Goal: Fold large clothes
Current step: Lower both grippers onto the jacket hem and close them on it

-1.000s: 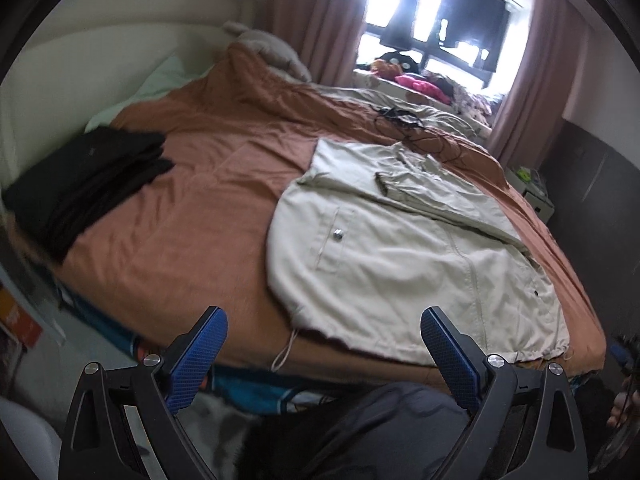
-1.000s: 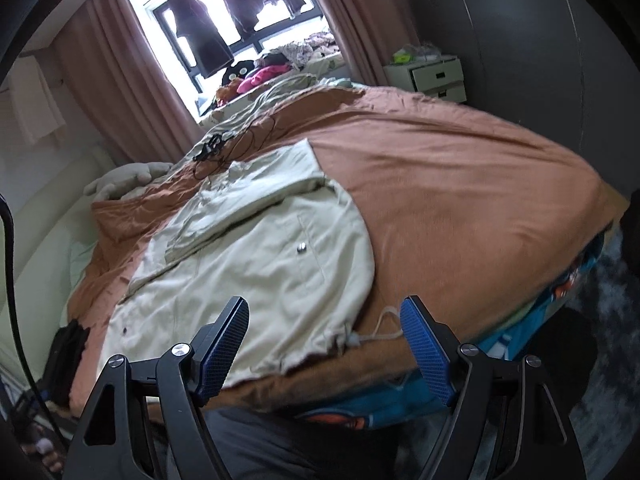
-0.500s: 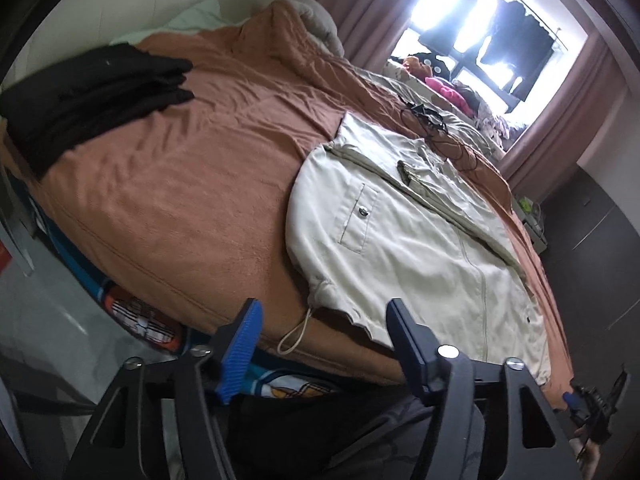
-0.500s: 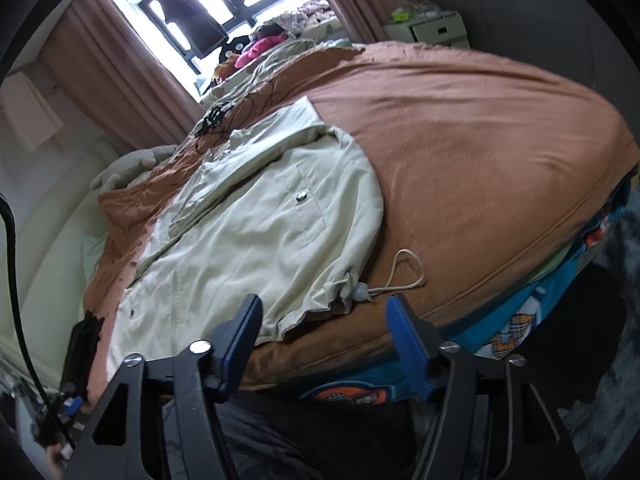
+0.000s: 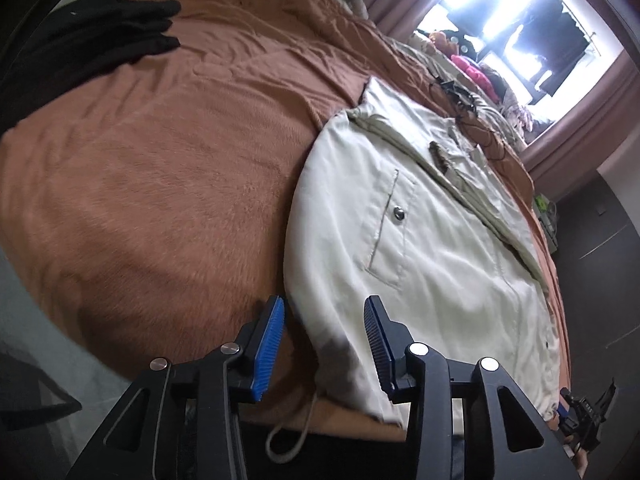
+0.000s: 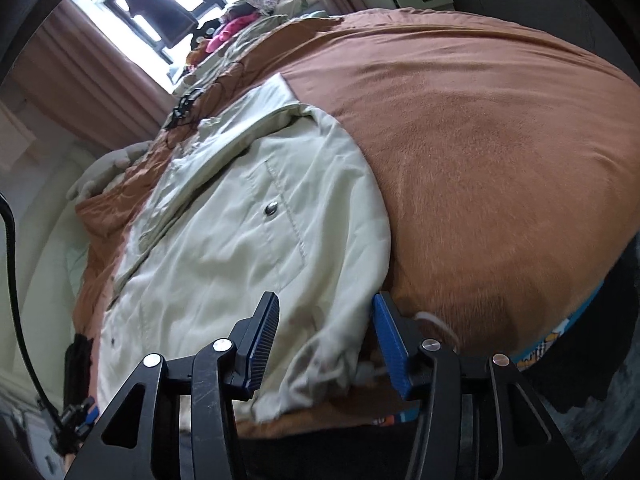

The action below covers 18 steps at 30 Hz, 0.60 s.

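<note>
A pale cream jacket point(image 5: 420, 248) lies spread flat on a bed covered by a rust-brown blanket point(image 5: 160, 184), its hem at the near edge of the mattress, a snap-buttoned pocket point(image 5: 390, 224) facing up. A drawstring loop point(image 5: 292, 436) hangs from the hem corner over the bed's edge.

The left tool point(image 5: 322, 344) sits low over that hem corner, its blue-padded jaws having just been narrowing, with the jacket's corner between them; motion blur makes it hard to say, but the pads appear not yet to press the cloth. The right tool point(image 6: 326, 340) straddles the opposite hem corner the same way, jaws likewise narrowing and seemingly still clear of the fabric, a white cord point(image 6: 436, 324) just beside its right pad.

Folded black clothes point(image 5: 80, 40) rest at the blanket's far left. Beyond the bed, pink curtains point(image 6: 80, 72) frame a bright window point(image 5: 520, 24).
</note>
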Motion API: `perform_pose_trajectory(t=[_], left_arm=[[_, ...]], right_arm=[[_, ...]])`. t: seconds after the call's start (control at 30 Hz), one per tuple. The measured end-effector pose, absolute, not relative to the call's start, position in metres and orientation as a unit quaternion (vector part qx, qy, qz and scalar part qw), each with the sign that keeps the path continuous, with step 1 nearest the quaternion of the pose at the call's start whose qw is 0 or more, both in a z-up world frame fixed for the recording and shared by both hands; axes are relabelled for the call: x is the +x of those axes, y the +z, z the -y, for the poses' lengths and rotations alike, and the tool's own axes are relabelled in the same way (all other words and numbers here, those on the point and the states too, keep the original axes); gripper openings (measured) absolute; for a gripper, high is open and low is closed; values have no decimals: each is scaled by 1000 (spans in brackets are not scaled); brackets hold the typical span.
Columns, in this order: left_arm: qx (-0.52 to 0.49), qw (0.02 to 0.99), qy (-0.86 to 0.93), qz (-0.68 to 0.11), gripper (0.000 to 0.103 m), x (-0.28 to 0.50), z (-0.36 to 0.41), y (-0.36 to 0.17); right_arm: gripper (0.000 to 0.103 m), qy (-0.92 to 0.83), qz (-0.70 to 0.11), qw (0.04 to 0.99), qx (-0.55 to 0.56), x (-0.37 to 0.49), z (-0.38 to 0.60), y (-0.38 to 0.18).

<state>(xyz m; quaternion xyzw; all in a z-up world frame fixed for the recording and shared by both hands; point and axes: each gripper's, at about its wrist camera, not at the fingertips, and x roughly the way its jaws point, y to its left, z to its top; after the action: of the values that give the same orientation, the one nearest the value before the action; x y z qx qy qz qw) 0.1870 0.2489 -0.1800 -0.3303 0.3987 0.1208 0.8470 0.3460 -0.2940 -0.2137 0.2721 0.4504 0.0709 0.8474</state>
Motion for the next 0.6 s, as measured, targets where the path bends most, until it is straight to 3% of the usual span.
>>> perform_pose_trajectory(t=[0.33, 0.6], left_arm=[[-343, 835, 113, -415, 35, 219, -264, -201], [-375, 829, 66, -409, 31, 197, -247, -209]], right_arm=[[51, 72, -475, 820, 311, 372, 299, -243], [48, 141, -477, 793, 353, 355, 293, -254]])
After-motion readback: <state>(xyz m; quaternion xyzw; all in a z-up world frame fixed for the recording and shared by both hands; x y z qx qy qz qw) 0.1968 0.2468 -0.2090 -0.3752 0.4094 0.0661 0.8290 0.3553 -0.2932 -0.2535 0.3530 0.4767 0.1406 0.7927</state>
